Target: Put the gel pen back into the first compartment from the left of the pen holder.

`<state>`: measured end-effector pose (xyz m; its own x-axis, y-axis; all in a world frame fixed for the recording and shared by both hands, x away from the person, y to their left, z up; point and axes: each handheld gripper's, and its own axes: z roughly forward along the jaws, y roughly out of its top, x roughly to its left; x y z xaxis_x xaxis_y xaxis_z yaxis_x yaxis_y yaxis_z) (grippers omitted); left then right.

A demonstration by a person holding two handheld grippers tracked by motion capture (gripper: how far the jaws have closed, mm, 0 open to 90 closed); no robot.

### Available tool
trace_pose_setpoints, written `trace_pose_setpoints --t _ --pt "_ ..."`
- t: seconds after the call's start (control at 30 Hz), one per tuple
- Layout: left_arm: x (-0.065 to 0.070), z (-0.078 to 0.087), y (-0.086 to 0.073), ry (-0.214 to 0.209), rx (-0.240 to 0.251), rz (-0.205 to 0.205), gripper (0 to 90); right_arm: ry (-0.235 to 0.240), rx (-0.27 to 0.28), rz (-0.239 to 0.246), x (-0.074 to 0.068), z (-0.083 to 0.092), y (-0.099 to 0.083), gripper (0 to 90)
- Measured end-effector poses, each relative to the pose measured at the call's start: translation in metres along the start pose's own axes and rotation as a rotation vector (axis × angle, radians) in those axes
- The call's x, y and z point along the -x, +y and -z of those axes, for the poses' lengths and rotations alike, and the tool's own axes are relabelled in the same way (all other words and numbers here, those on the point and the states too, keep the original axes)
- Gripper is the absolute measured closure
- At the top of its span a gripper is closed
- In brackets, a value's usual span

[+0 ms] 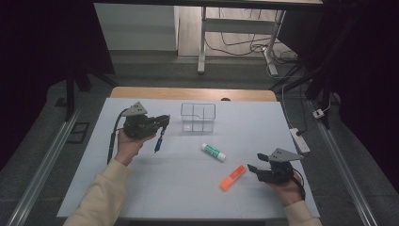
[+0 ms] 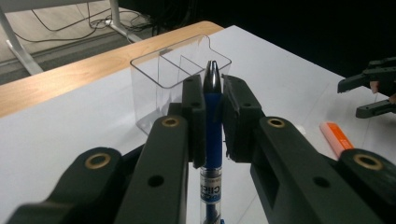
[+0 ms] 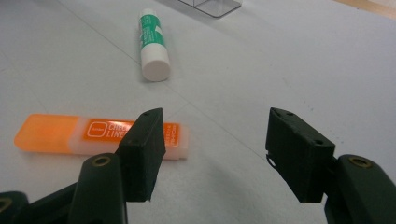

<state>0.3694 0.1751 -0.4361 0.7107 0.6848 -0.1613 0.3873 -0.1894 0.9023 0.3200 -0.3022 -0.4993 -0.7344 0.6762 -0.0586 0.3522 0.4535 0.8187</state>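
— On the left side of the white table (image 1: 141, 188), what is that hand doing?

— The left hand (image 1: 126, 147) holds the left gripper (image 1: 162, 123) up above the table top, and its jaws are clamped on a blue pen (image 2: 213, 126). In the left gripper view the pen stands between the two black pads, its dark tip poking out past them and its clear barrel with print running down toward the bottom edge.

— And in the high view?

— There the pen hangs down from the jaws, its lower end just above the table.

— Where is the pen in relation to the clear box?

— Just left of it. The clear divided container (image 1: 198, 117) sits on the far middle of the table, and the pen's tip lines up with it in the left gripper view, though the two are apart.

— What about the right side?

— The right gripper (image 1: 255, 165) rests low at the near right, its jaws spread wide with nothing between them.

— Anything close to it?

— An orange highlighter (image 1: 233, 178) lies flat just left of those jaws, not touching them. A green and white glue stick (image 1: 213, 152) lies farther off, between the highlighter and the container.
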Motion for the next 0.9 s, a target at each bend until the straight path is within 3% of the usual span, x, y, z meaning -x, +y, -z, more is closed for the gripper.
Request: trace_pose_setpoints --t 0.4,0.9 --pt "0.000 0.001 0.014 0.004 0.029 -0.004 79.6 -0.003 -0.011 0.001 0.001 -0.001 -0.001 36.8" --pt "-0.002 -0.015 0.023 -0.018 0.025 0.004 79.6 -0.009 -0.013 -0.011 0.004 -0.001 -0.003 36.7"
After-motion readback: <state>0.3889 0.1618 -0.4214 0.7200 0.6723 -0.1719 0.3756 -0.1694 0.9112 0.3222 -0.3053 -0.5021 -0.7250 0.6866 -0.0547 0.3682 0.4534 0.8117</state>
